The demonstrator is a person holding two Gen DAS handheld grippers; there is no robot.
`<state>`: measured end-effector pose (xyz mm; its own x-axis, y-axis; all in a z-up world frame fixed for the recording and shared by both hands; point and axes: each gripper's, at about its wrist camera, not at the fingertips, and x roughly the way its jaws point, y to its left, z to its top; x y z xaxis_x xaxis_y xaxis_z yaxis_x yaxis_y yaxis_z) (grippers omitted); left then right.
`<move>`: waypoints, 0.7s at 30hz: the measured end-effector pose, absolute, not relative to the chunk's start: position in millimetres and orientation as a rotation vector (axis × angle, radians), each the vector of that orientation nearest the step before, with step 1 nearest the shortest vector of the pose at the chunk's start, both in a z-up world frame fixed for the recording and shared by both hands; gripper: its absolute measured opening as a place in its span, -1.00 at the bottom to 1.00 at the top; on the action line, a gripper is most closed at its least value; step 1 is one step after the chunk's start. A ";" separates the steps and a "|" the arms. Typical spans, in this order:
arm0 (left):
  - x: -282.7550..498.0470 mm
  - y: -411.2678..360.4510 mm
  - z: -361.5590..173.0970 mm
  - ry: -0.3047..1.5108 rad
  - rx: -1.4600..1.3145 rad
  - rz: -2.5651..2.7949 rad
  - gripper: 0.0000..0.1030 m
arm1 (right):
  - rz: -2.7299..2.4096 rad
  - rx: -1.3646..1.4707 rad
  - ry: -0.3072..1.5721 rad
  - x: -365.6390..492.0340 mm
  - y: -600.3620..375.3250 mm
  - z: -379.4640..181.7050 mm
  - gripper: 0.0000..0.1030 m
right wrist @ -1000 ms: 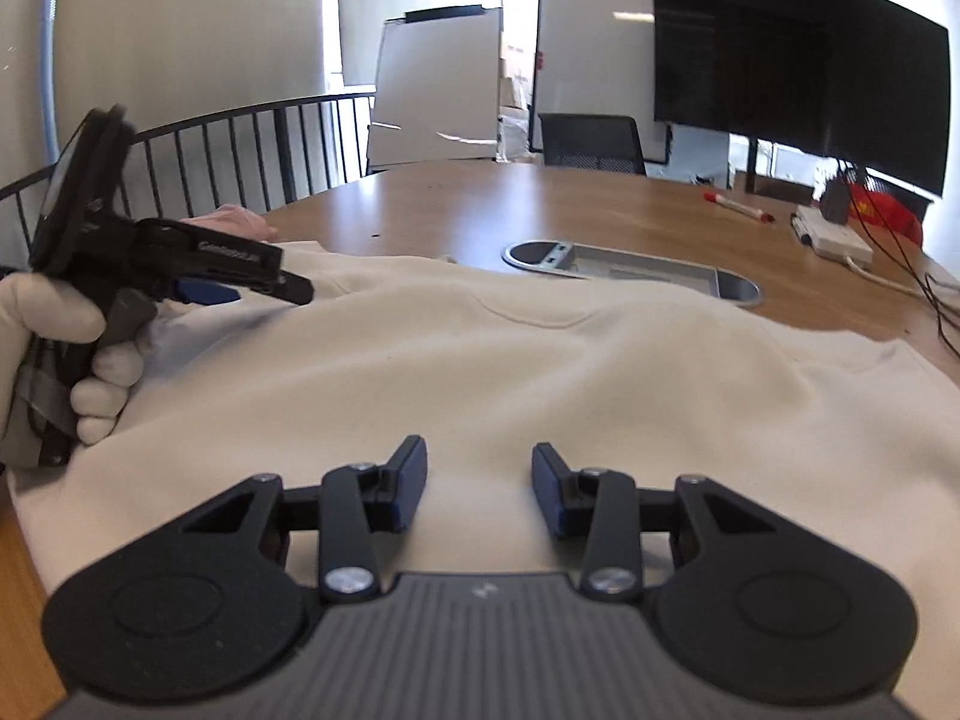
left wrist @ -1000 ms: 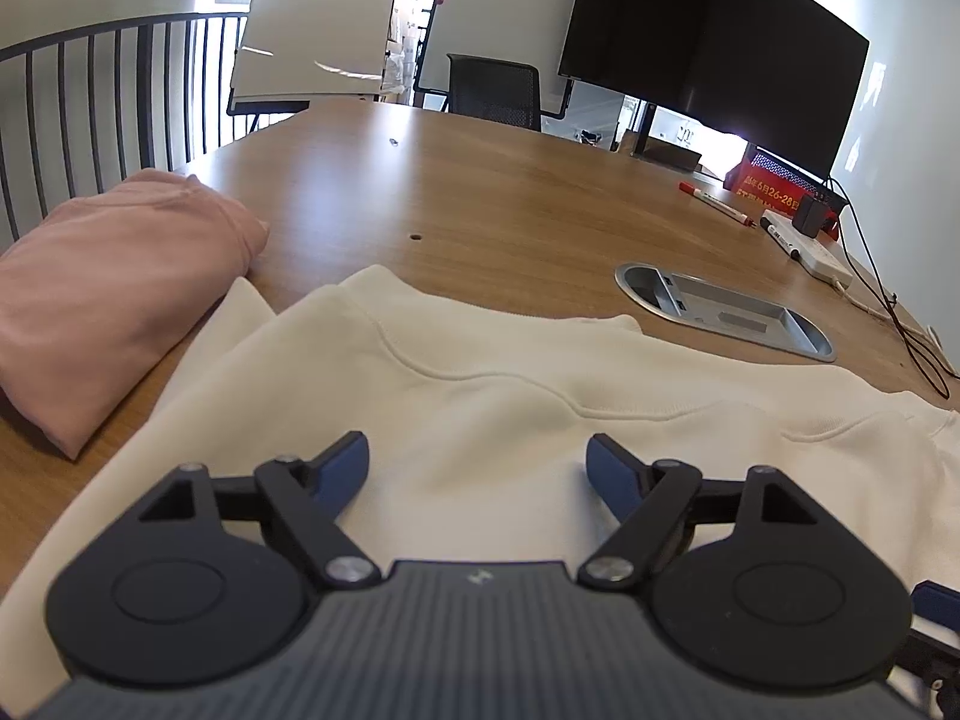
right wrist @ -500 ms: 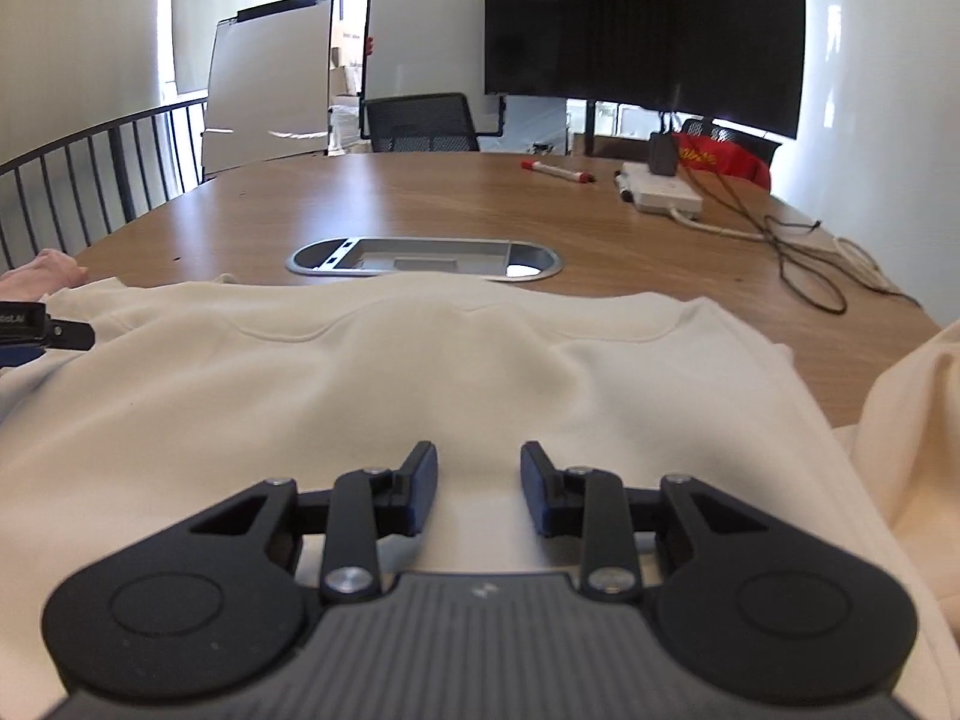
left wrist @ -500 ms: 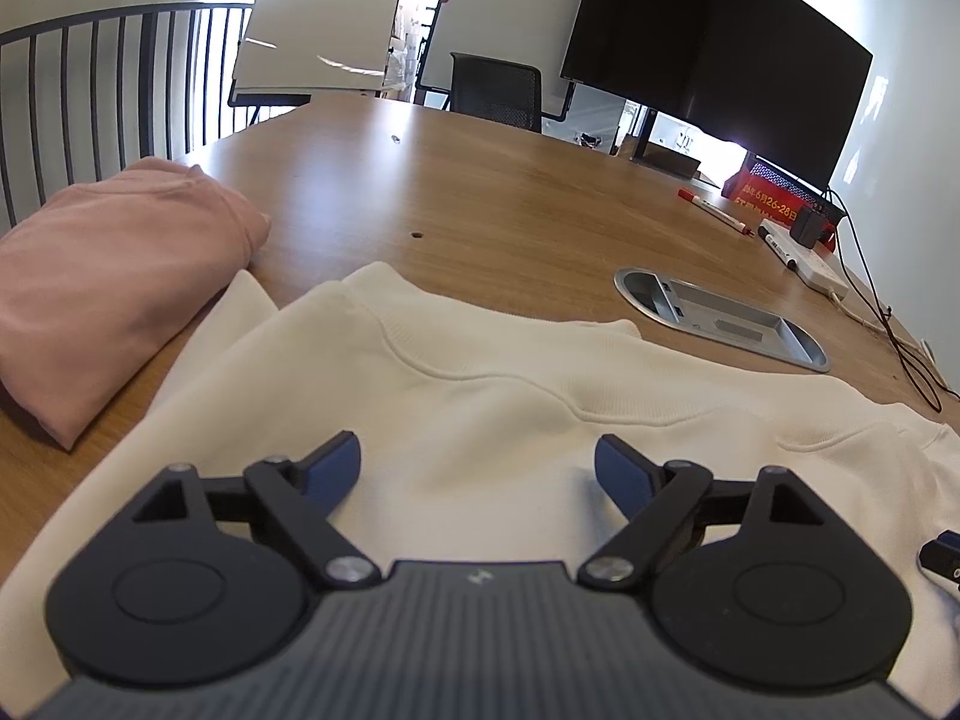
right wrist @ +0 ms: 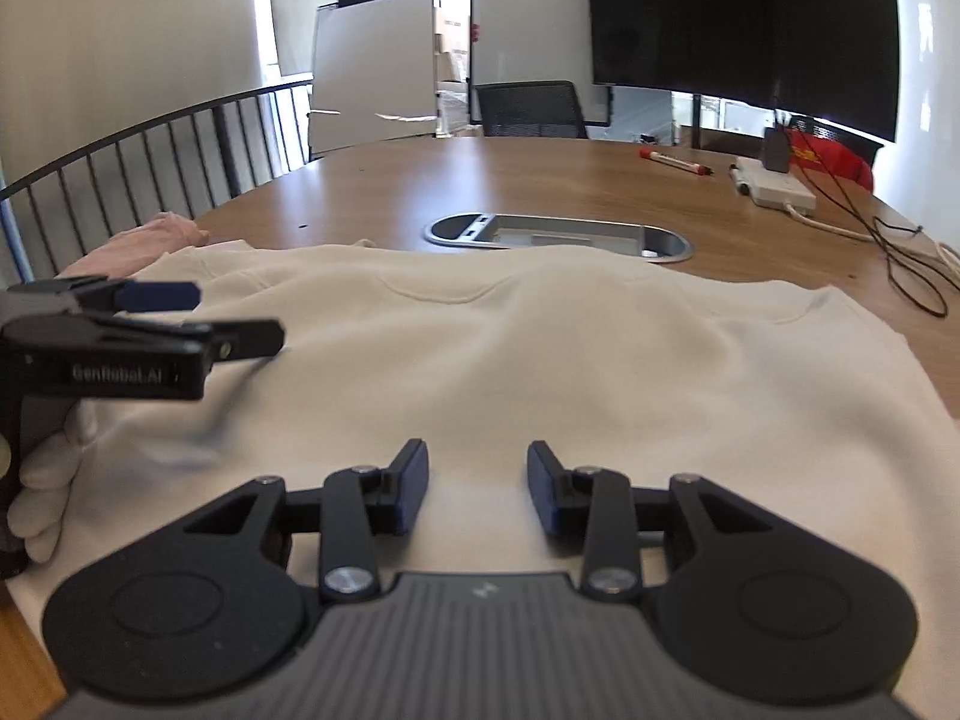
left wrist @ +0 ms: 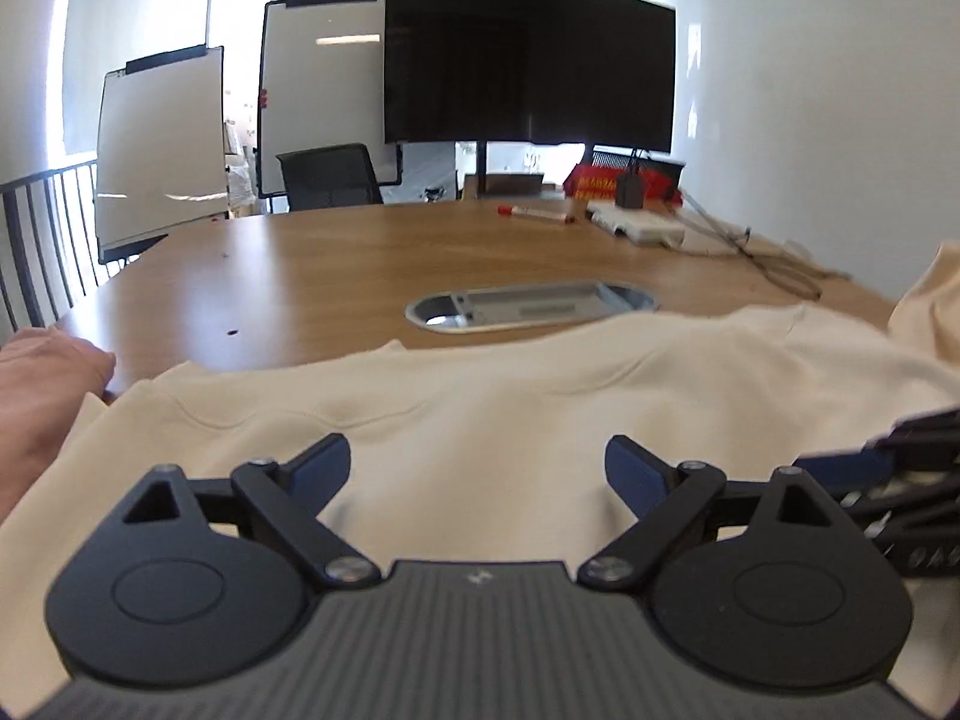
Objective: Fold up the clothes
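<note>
a cream sweatshirt (right wrist: 540, 348) lies spread flat across the near part of the wooden tabletop (right wrist: 540, 180), its neckline turned toward the far side, so that the whole body is laid out ready for a first fold. just past its far hem sits the metal cable tray (right wrist: 558, 234) set into the tabletop. at the sweatshirt's left edge a folded pink garment (left wrist: 42, 396) rests, probably one already finished and pushed aside to keep the working area free.

the left hand-held gripper (left wrist: 477, 468) hovers low over the cloth with its jaws spreading wide; nothing is between them, only the fabric below. in the right wrist view the same tool shows side-on at the left, gripped by a gloved hand (right wrist: 48, 480). the right hand-held gripper (right wrist: 478, 483) is angled down over the middle of the sweatshirt, its jaws partly apart and opening a little, with no cloth pinched.

both tools seem poised to pick hold points along the near edge. a cream piece at the far right of the left view may be a sleeve or another garment; the blur there leaves it unclear.
</note>
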<state>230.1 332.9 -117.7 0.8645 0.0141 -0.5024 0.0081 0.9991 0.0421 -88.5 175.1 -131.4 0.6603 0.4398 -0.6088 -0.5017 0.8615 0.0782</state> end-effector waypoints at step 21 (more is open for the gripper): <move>235.3 339.3 -123.4 0.583 -0.024 0.004 0.85 | 0.384 -0.006 0.731 -76.3 152.2 -119.5 -0.22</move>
<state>235.3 339.3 -123.4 0.8347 -0.0032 -0.5507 -0.0106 0.9997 -0.0218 -76.3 152.2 -119.5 0.6783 0.3395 -0.6516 -0.3438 0.9304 0.1268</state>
